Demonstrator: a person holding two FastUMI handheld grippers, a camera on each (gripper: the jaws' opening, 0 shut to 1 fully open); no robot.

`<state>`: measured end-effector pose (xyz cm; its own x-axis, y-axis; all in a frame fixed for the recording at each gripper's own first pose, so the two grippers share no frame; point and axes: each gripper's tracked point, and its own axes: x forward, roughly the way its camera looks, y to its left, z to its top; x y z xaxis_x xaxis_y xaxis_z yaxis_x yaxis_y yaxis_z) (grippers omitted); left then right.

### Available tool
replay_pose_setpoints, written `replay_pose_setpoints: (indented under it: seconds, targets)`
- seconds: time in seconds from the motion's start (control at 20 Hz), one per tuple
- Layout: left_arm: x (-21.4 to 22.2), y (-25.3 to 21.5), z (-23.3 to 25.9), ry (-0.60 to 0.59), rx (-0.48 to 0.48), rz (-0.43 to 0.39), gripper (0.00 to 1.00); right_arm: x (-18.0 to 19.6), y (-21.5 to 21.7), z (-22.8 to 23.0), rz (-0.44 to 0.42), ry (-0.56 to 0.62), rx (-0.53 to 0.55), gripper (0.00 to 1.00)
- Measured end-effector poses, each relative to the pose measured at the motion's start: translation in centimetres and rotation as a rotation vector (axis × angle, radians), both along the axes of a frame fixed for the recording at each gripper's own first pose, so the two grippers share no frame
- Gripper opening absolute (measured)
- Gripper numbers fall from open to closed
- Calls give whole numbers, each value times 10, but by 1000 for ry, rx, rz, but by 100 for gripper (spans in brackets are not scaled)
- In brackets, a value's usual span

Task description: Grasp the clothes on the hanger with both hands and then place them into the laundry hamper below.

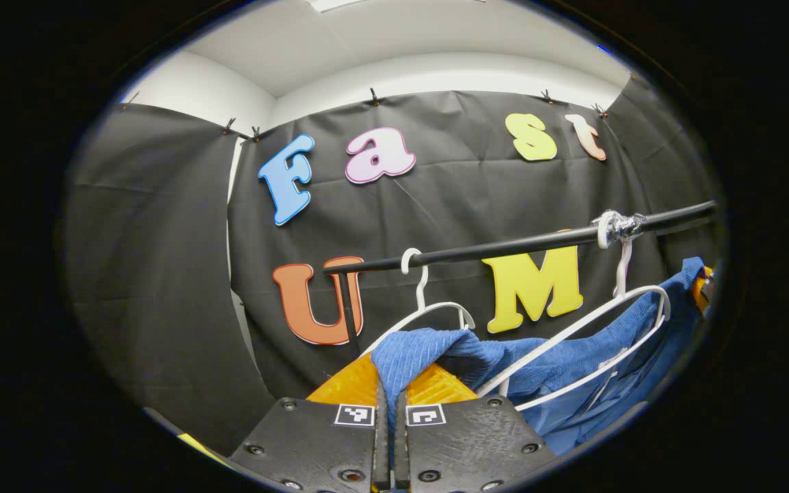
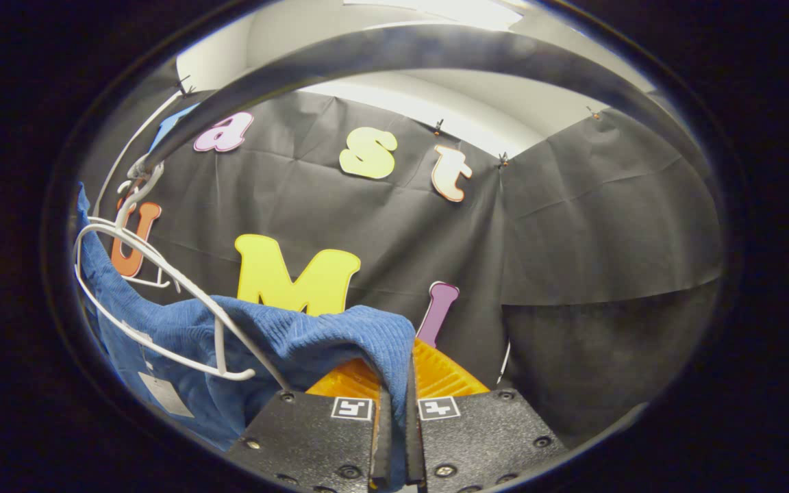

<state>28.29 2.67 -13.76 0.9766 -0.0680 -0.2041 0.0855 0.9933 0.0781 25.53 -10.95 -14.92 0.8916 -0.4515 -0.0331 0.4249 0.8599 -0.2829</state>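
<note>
Left gripper view: both grippers clamped on garment.
Left gripper and right gripper pinch soft, light, floppy cloth; it drapes the hanger on the rail.

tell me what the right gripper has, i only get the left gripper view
Observer: The right gripper is shut on a fold of the blue garment.
Operator: is the garment off the hanger yet
Observer: No. In the right gripper view the white hanger is threaded through the cloth, its hook on the rail.
Operator: anything to the right of that gripper
Observer: Just the booth's black wall; the garment lies to its left.
</note>
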Motion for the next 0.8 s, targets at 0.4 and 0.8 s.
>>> replay_pose_setpoints:
  seconds: [0.4, 0.8]
  targets:
    - [17, 15, -33, 66, -17, -7, 3, 13, 0, -21, 15, 23, -30, 12]
    - [6, 12, -48, 76, 5, -26, 3, 9, 7, -41, 20, 68, -36, 12]
